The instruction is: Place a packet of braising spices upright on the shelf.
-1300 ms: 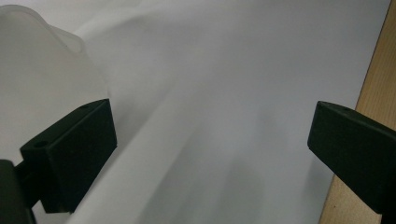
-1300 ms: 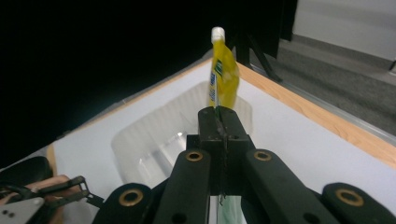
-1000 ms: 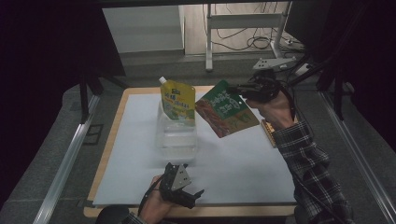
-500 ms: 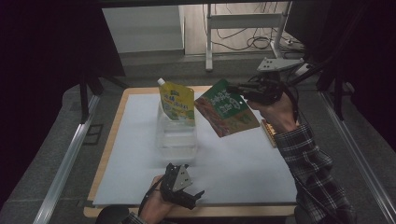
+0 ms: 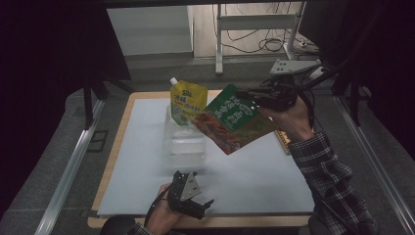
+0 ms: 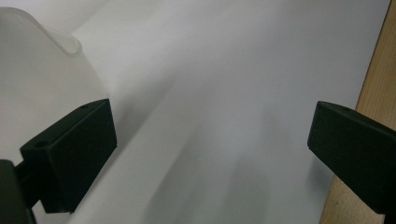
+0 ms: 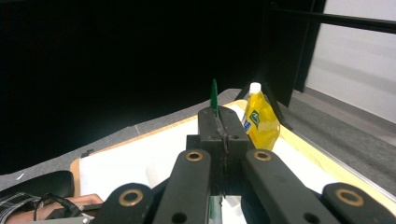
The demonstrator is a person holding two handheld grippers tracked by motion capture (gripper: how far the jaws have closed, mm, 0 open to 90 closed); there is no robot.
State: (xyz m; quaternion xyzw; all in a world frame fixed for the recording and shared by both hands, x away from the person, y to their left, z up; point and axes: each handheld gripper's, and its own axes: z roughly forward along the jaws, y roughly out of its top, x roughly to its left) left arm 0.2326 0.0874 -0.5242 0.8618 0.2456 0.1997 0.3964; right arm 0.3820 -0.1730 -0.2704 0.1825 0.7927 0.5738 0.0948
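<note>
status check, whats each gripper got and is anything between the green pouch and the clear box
Right gripper shut on green pouch, held above the table. Left gripper open, low at near edge. Yellow pouch stands in clear box, close beside the green one.

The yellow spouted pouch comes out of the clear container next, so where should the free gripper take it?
Judging by its pose, pinch the flat top of the yellow spouted pouch beside the white cap, coming from above: it stands upright in the clear container, so its upper part is exposed.
</note>
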